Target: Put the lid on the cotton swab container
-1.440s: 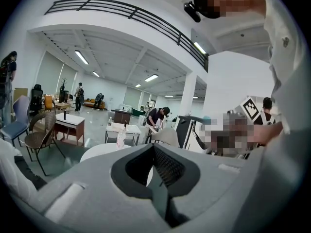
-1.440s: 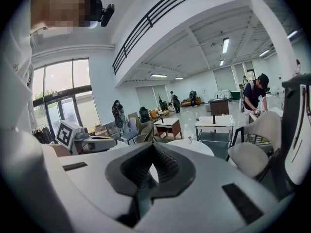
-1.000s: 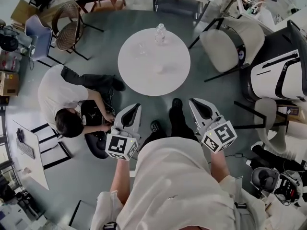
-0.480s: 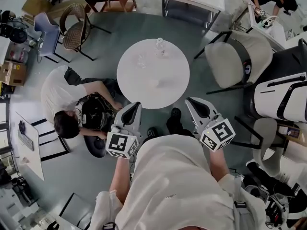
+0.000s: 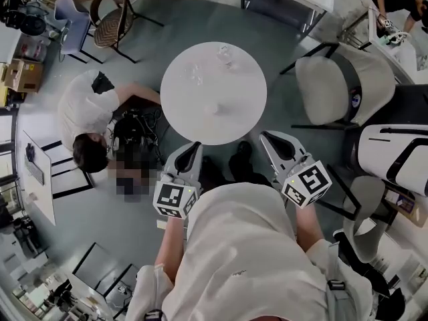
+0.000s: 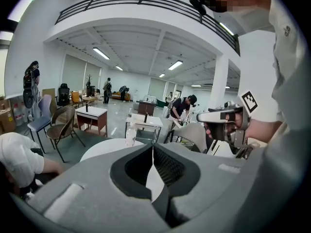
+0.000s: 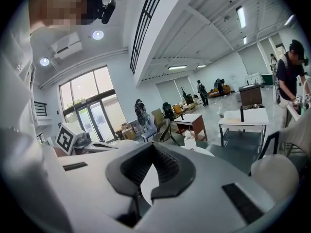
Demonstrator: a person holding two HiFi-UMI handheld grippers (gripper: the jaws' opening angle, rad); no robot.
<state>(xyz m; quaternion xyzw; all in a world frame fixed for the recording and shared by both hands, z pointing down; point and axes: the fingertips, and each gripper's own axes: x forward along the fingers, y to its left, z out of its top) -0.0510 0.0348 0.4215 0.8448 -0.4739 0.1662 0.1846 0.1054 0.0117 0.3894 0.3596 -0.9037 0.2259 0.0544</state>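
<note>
On the round white table (image 5: 234, 122) a clear container (image 5: 225, 53) stands at the far edge. A smaller clear item (image 5: 195, 74) lies to its left, and a small pale round piece (image 5: 215, 108) lies nearer me; they are too small to tell apart further. My left gripper (image 5: 191, 151) and right gripper (image 5: 269, 140) hang side by side short of the table's near edge, both shut and empty. In the left gripper view the shut pads (image 6: 153, 147) point at the table (image 6: 104, 147) and the clear container (image 6: 130, 132). The right gripper view shows its shut pads (image 7: 154, 147) and the container (image 7: 189, 141).
A person in a white shirt (image 5: 87, 119) crouches on the floor left of the table beside black gear. A beige chair (image 5: 341, 89) stands right of the table and a wicker chair (image 5: 110, 15) at the far left. My shoes (image 5: 239, 159) are by the table's near edge.
The table has come nearer in the head view as I step toward it. Both grippers keep their place before me and stay shut.
</note>
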